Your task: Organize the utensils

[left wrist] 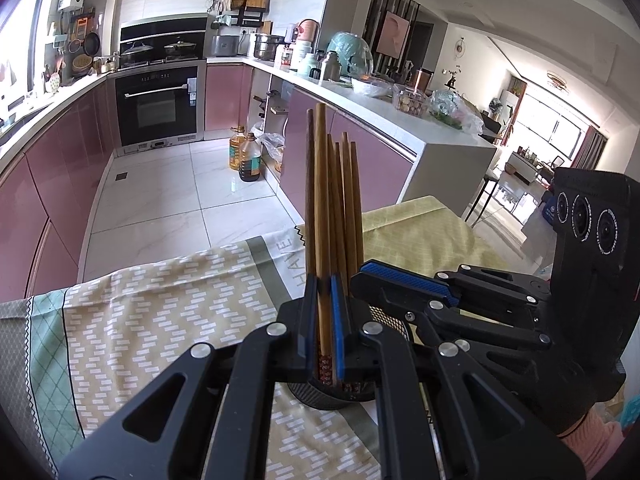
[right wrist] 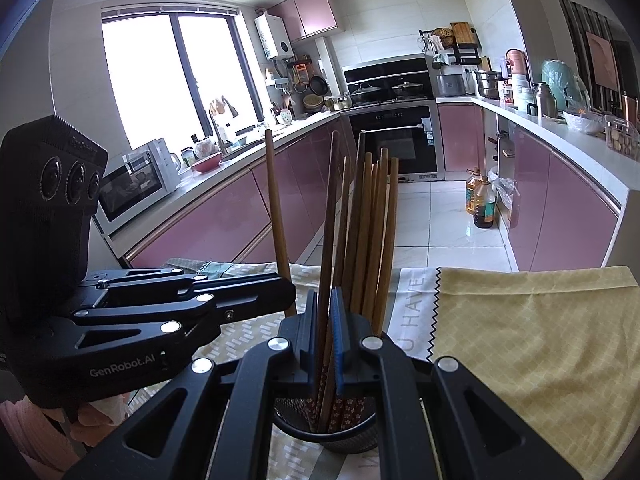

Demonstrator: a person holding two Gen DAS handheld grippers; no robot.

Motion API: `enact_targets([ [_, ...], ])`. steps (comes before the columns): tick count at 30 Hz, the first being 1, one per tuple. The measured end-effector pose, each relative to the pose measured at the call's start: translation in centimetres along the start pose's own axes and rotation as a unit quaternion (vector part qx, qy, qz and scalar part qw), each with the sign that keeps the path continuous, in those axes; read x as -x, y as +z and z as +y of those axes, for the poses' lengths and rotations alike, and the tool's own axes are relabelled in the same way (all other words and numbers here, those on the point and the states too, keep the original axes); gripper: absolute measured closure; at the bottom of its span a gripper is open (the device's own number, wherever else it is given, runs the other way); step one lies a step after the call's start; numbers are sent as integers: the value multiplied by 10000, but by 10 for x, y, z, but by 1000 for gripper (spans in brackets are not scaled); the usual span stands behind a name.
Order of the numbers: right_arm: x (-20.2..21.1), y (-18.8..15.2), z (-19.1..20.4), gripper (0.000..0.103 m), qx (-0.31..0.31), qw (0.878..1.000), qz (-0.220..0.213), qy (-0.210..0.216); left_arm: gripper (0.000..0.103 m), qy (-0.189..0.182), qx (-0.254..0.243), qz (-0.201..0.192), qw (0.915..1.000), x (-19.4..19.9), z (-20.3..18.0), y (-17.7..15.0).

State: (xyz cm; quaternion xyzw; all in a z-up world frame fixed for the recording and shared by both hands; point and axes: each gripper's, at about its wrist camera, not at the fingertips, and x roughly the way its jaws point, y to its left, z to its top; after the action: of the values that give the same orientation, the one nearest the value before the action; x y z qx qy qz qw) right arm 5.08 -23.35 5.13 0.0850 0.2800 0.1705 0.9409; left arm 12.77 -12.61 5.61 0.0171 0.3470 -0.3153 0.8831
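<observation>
Both grippers are over a dark mesh holder (right wrist: 348, 436) that stands on a patterned cloth (left wrist: 160, 312) covering the table; a plain yellow cloth (right wrist: 532, 320) lies at 3 o'clock of the holder in the right wrist view. The holder contains a bundle of wooden chopsticks (right wrist: 372, 236), upright, their printed ends down inside the mesh. The left gripper (left wrist: 325, 312) has its blue-padded jaws pressed together on 1 chopstick (left wrist: 321, 208), which rises toward 12 o'clock in the left wrist view with its lower end in the holder. The right gripper (right wrist: 325, 332) is likewise clamped on a chopstick (right wrist: 329, 248), standing just at 9 o'clock of the main bundle; whether 1 or 2 sticks pass between its pads cannot be told with certainty, as the shafts overlap there. In the left wrist view the right gripper (left wrist: 384, 280) enters from 3 o'clock, its fingertips beside the bundle. In the right wrist view the left gripper (right wrist: 286, 292) enters from 9 o'clock, and the stick it holds leans toward 11 o'clock, apart from the rest. A pink sleeve (left wrist: 596, 436) shows behind the right gripper at 4 o'clock.
</observation>
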Motion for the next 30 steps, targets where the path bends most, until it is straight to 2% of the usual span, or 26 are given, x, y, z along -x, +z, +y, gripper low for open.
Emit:
enact_targets([
  [10,-2,-3,-2,95,-63,10000,38,-17,96,49,105,141,9998,-14,6,-7],
  [17,1,-9,-4,94,-86,9999,33,-40,95,78,119,58,9999,-11,8,-14],
  [20,4,-11,-4,87,-105,9999,19,-39,85,193,150,-42,9997,-5,9,-18],
  [22,6,-14,-3,82,-86,9999,20,-70,65,467,156,-203,9986,3,8,-23],
  [24,8,-18,-1,75,-81,9999,11,-87,52,692,222,-358,9967,13,9,-30],
  [26,10,-21,0,68,-72,9999,-13,-125,48,852,321,-497,9946,23,12,-36],
  [28,14,-26,3,62,-58,9998,-55,-176,33,1111,392,-662,9908,34,15,-42],
  [30,16,-29,6,57,-50,9998,-74,-205,24,1320,422,-812,9870,44,18,-49],
])
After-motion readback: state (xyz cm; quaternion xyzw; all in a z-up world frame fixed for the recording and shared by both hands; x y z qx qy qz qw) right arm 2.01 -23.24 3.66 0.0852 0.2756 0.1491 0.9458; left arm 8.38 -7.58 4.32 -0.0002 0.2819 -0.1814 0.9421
